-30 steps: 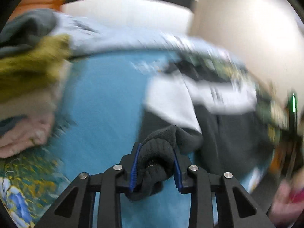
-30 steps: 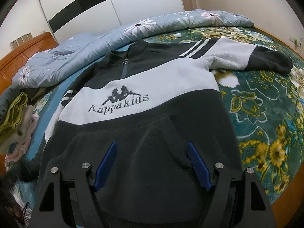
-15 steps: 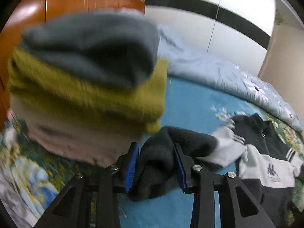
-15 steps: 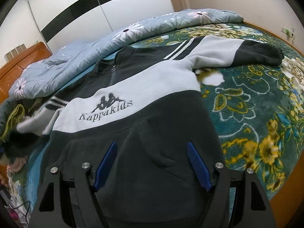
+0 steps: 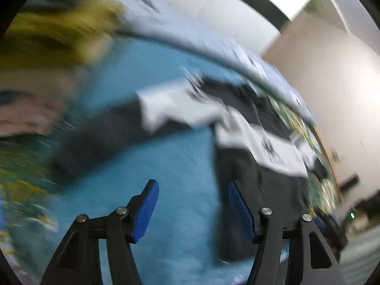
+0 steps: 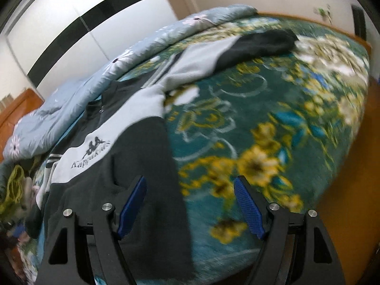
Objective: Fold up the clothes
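One garment in work: a black-and-white fleece sweatshirt [image 6: 133, 128] lying face up on the bed [image 6: 273, 123], chest logo readable, its body nearer the headboard side than the foot. Both sleeves lie spread out from the body: the far sleeve [image 6: 249, 45] runs away toward the foot of the bed, the near sleeve [image 5: 99, 135] stretches across the blue sheet on the other side of the body. Judgement: the spreading-out step looks about finished and the first fold is next. Left gripper [image 5: 192, 204] has its jaws opening, nothing between them, poised over blue sheet just beside the sweatshirt's hem edge; view badly blurred. Right gripper [image 6: 190, 204] jaws stand wide and empty, straddling the sweatshirt's right side edge near the hem. To do it well, I'd say: pinch each sleeve at the cuff, carry it flat across the chest, then take both hem corners together and bring them up to the collar; fleece is thick and will hold a crease poorly, so press each fold flat before moving on. Surface: green floral bedspread [image 6: 308, 90] beside the sweatshirt, a pale blue flowered quilt [image 6: 78, 99] bunched beyond its collar. A stack of folded clothes [image 5: 47, 47] sits beyond the near sleeve. Wooden headboard [image 6: 16, 109] behind the quilt; white wardrobe doors [image 6: 83, 19] with a black band behind that.
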Demonstrator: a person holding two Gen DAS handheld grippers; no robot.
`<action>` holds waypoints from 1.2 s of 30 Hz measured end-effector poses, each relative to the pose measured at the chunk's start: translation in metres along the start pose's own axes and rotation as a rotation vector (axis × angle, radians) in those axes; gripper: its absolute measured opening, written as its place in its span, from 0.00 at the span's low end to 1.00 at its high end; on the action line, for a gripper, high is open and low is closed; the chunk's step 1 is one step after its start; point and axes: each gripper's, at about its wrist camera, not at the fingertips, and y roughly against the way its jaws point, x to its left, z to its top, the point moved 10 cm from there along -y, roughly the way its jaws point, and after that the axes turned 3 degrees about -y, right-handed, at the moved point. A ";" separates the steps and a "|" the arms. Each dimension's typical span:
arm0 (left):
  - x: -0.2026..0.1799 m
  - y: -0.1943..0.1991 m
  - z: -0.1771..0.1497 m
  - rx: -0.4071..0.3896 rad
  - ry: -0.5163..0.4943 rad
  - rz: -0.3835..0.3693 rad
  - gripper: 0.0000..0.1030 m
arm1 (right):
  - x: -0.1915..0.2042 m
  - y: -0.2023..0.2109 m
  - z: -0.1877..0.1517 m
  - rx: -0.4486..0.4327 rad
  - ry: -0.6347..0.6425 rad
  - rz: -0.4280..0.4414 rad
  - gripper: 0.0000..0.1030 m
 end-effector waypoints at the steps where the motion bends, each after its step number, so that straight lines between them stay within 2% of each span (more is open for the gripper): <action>1: -0.010 -0.015 -0.008 0.045 0.004 -0.042 0.64 | -0.002 0.000 -0.004 0.015 -0.012 0.014 0.75; 3: -0.018 -0.036 -0.021 0.113 0.027 -0.075 0.64 | -0.004 0.000 -0.012 0.044 -0.021 0.055 0.75; 7: -0.033 -0.062 -0.048 0.224 0.057 -0.123 0.64 | 0.002 0.003 -0.022 0.058 0.016 0.079 0.75; 12: -0.047 -0.065 -0.060 0.258 0.030 -0.163 0.65 | 0.024 0.002 -0.035 0.107 0.019 0.220 0.75; 15: -0.052 -0.065 -0.067 0.298 0.050 -0.224 0.66 | 0.038 0.003 -0.043 0.148 0.015 0.318 0.75; 18: -0.054 -0.062 -0.070 0.308 0.059 -0.252 0.66 | 0.040 0.008 -0.048 0.163 0.025 0.358 0.75; 21: -0.057 -0.062 -0.068 0.339 0.099 -0.327 0.66 | 0.032 0.013 -0.049 0.184 -0.041 0.426 0.75; 27: -0.055 -0.064 -0.062 0.332 0.222 -0.447 0.66 | 0.032 0.004 -0.040 0.214 -0.192 0.558 0.75; 29: -0.055 -0.063 -0.061 0.328 0.248 -0.484 0.66 | 0.033 0.006 -0.034 0.206 -0.220 0.595 0.68; 32: -0.057 -0.063 -0.060 0.320 0.270 -0.516 0.64 | 0.035 0.009 -0.028 0.210 -0.282 0.661 0.35; 33: -0.058 -0.063 -0.060 0.317 0.273 -0.520 0.64 | 0.035 0.007 -0.028 0.214 -0.284 0.649 0.16; 35: -0.060 -0.064 -0.060 0.307 0.281 -0.518 0.59 | 0.036 0.006 -0.029 0.214 -0.282 0.622 0.14; 36: -0.061 -0.065 -0.059 0.300 0.284 -0.512 0.44 | 0.036 0.007 -0.028 0.206 -0.281 0.608 0.12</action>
